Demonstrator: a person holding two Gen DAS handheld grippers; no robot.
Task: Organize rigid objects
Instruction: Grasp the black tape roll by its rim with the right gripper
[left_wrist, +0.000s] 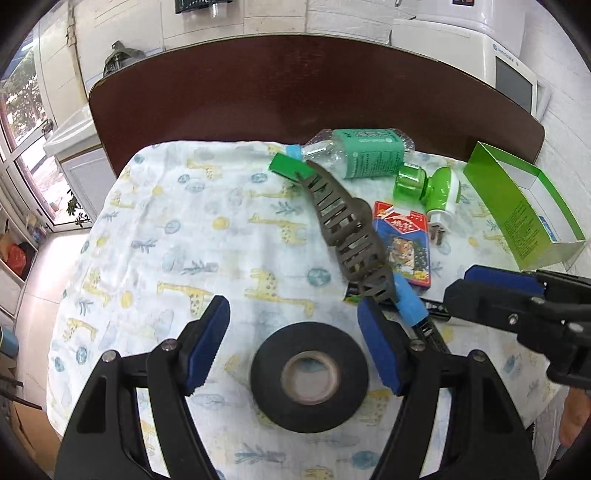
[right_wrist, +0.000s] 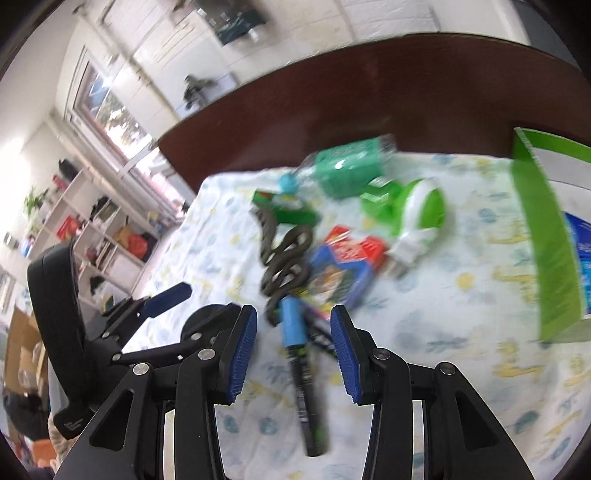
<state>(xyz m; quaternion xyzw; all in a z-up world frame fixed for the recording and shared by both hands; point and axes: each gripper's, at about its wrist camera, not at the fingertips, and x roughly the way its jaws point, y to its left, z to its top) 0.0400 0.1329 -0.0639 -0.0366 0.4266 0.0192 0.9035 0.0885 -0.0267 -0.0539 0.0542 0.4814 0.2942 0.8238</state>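
Tape roll (left_wrist: 309, 376), one bottle (left_wrist: 364, 152), one marker (right_wrist: 301, 354)

My right gripper (right_wrist: 293, 347) open above a blue-capped marker (right_wrist: 301, 365) on the giraffe cloth (right_wrist: 443, 332), dark hair clip (right_wrist: 284, 266) beyond, green box (right_wrist: 543, 236) far right

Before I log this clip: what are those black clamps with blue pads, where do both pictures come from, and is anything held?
They are two hand-held grippers, each carrying its own fisheye camera looking along its fingers. In the left wrist view, the left gripper stands open around a black tape roll lying flat on the giraffe-print cloth. In the blurred right wrist view, the right gripper stands open over a black marker with a blue cap. Nearby lie a dark hair claw, a card pack, a clear bottle with green label and a green open box. Nothing is held.
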